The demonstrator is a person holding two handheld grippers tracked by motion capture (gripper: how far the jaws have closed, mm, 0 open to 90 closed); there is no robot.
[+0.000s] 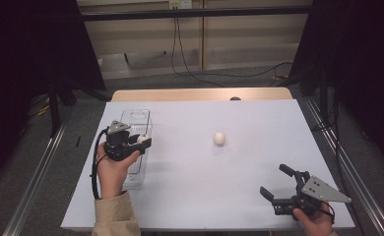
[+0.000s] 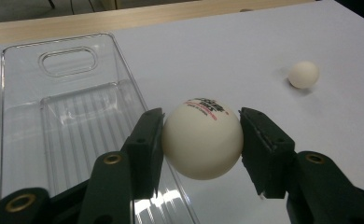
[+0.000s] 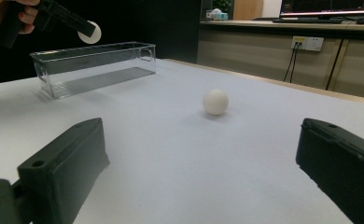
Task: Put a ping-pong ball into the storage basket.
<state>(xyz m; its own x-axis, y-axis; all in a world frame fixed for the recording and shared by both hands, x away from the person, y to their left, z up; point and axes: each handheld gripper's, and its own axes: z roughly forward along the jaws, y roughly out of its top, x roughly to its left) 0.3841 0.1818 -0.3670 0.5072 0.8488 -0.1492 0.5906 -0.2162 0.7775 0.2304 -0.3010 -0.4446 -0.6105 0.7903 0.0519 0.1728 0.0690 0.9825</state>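
Note:
My left gripper is shut on a white ping-pong ball with red and black print, held in the air over the right edge of a clear plastic box. The right gripper view shows that ball raised above the box. A second white ball lies alone on the white table, mid-centre. My right gripper rests open near the front right corner, pointing at the loose ball, nothing between its jaws.
The white table top has a wooden strip along its far edge. The box is long, narrow and has nothing lying in it. Cables run on the floor behind the table. Dark curtains stand at both sides.

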